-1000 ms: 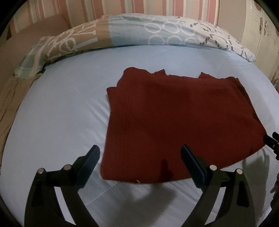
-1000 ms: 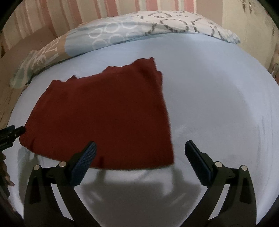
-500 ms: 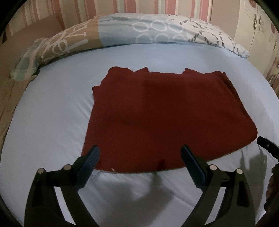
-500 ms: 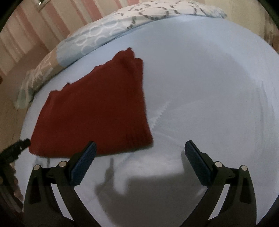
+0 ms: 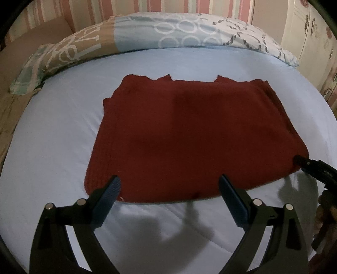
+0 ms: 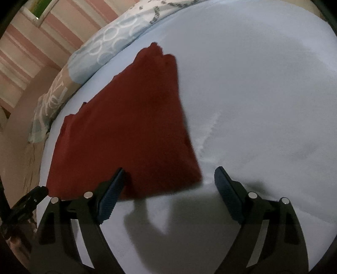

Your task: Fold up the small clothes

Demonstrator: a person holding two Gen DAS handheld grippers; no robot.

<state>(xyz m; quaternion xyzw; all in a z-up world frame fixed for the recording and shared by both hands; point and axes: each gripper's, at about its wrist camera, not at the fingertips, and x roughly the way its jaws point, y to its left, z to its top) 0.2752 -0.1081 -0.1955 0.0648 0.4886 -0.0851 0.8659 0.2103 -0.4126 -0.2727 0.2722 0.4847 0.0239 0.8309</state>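
A dark red knitted garment (image 5: 189, 134) lies flat on the pale blue bed sheet (image 5: 52, 130), folded into a rough rectangle. My left gripper (image 5: 169, 185) hovers open over its near edge, nothing between the fingers. My right gripper (image 6: 168, 179) sits at the garment's (image 6: 130, 126) near right corner. Its jaws are closing, with that corner between them, and the pads do not press on it. In the left wrist view the right gripper (image 5: 311, 166) shows as a black tip at the garment's right corner. The left gripper (image 6: 27, 202) appears at the lower left of the right wrist view.
A patterned pillow (image 5: 147, 40) runs along the far side of the bed under a pink striped wall (image 5: 168, 8). A white cabinet (image 5: 311, 31) stands at the far right. Bare sheet (image 6: 263, 94) stretches to the right of the garment.
The right gripper has sunk toward the garment's right corner and rolled, and its jaws have narrowed. The left gripper has shifted so the garment sits more centred ahead of it.
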